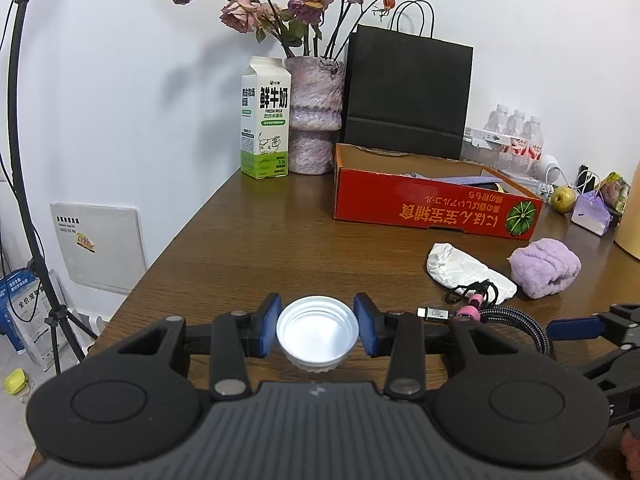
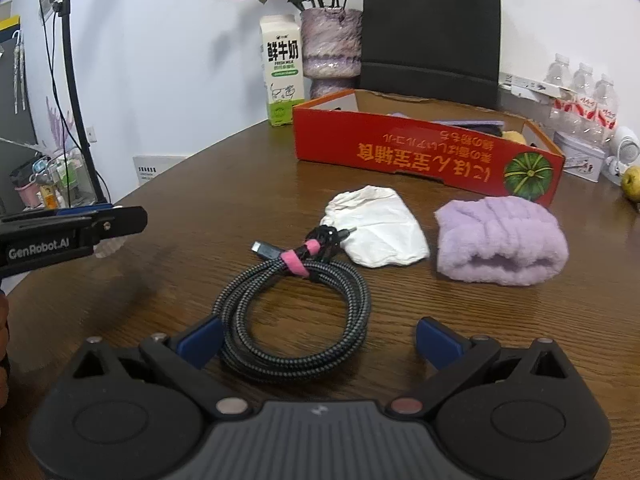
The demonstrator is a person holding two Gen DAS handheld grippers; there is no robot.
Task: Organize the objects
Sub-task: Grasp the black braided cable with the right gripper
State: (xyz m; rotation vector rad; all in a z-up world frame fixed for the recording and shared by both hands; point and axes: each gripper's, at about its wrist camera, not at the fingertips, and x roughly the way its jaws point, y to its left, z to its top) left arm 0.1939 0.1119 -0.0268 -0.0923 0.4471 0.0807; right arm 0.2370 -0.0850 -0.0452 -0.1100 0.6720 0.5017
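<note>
My left gripper (image 1: 318, 309) is shut on a small white plastic cap (image 1: 318, 330), open side up, its blue pads pressing on both sides just above the wooden table (image 1: 248, 248). My right gripper (image 2: 318, 334) stands open over a coiled black braided cable (image 2: 296, 304) tied with a pink strap, and the coil's near part lies between its fingers. Beyond the cable lie a crumpled white pouch (image 2: 380, 232) and a folded purple towel (image 2: 500, 240). A red cardboard box (image 2: 420, 152) sits open behind them with a few things inside. The left gripper (image 2: 100, 220) shows at the left edge of the right wrist view.
A milk carton (image 1: 265, 120), a vase of dried roses (image 1: 316, 116) and a black paper bag (image 1: 408, 92) stand along the back wall. Water bottles (image 2: 580, 100), a tin and a pear (image 2: 632, 182) are at the far right. A light stand (image 1: 28, 160) rises off the table's left edge.
</note>
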